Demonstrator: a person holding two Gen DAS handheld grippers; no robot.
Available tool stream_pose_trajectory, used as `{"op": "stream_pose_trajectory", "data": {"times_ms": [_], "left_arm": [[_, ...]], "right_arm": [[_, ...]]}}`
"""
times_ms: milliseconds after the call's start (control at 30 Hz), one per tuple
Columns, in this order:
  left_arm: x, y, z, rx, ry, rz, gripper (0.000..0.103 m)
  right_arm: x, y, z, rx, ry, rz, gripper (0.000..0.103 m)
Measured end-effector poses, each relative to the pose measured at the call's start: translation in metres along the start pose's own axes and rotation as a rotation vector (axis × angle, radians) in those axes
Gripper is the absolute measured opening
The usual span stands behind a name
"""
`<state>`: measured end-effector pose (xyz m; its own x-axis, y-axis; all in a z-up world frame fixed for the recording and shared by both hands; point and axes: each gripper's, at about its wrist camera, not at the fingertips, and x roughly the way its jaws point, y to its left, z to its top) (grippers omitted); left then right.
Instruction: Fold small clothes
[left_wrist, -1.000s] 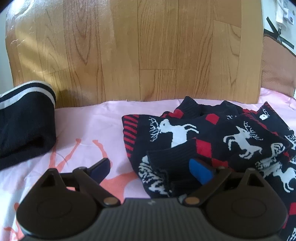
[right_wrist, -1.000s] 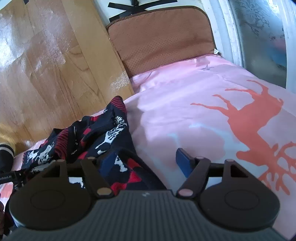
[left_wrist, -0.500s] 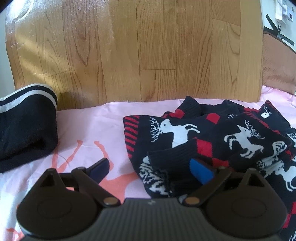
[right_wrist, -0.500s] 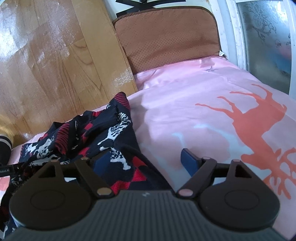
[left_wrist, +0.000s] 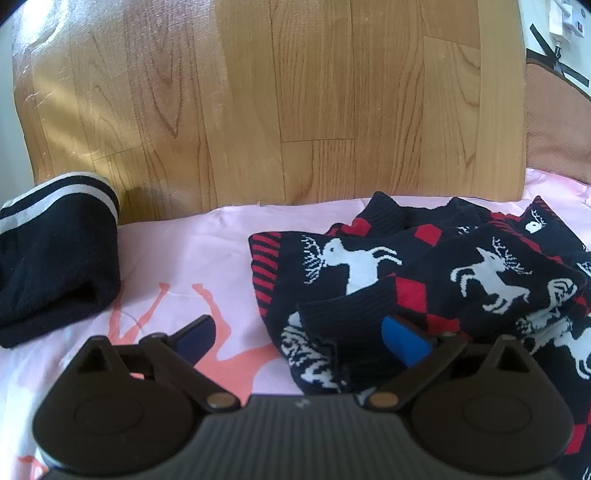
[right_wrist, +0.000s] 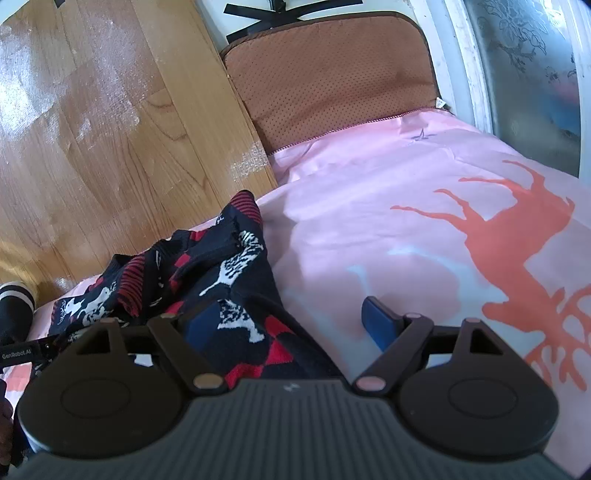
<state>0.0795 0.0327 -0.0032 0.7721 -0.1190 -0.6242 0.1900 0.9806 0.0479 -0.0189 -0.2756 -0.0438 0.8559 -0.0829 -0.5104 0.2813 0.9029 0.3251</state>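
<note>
crumpled navy knit sweater (left_wrist: 424, 280) w/ white reindeer, red checks & red-striped hem. folded black knit garment (left_wrist: 55, 258) w/ white stripes. pink bedsheet (right_wrist: 388, 221), coral deer print. tan wood-grain headboard (left_wrist: 258, 103). brown perforated cushion (right_wrist: 332, 74).

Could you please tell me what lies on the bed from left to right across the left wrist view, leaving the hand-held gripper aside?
Folded black garment with white stripes → bare stretch of pink bedsheet with an orange print → crumpled reindeer-pattern sweater → brown cushion at the far right edge.
</note>
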Motion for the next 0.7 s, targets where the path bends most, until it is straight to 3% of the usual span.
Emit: {"op": "stream_pose_trajectory", "data": {"times_ms": [700], "left_arm": [[0.0053, 0.0049, 0.0012, -0.039, 0.034, -0.019, 0.103]], "right_arm": [[0.0025, 0.0021, -0.0004, -0.011, 0.017, 0.036, 0.097]]}}
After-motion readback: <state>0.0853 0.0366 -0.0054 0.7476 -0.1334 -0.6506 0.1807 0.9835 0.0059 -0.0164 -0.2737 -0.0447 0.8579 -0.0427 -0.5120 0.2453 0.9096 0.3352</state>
